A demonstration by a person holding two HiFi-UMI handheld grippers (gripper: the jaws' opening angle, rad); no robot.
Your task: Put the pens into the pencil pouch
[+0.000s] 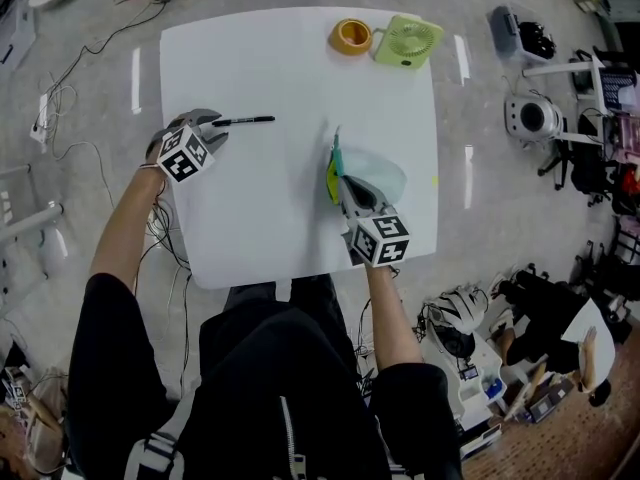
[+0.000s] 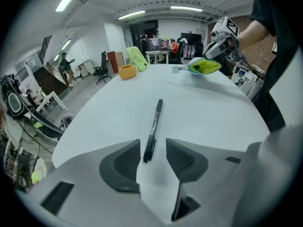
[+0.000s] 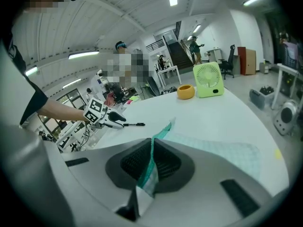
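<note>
A black pen [image 1: 245, 120] lies on the white table [image 1: 300, 68] at the left. My left gripper [image 1: 215, 125] is at the pen's near end, tilted down and open. In the left gripper view the pen [image 2: 154, 126] runs straight away from me, its near tip between the two dark pads without touching them. My right gripper [image 1: 343, 190] is shut on the teal edge of the pencil pouch [image 1: 378, 173], a pale see-through pouch with something green inside. The right gripper view shows the pouch's edge [image 3: 152, 160] pinched between the pads and its body [image 3: 218, 150] spread to the right.
An orange tape roll [image 1: 351, 36] and a small green fan [image 1: 408, 41] stand at the table's far edge. Cables trail on the floor at the left [image 1: 60, 108]. Boxes and equipment [image 1: 540, 118] crowd the floor at the right.
</note>
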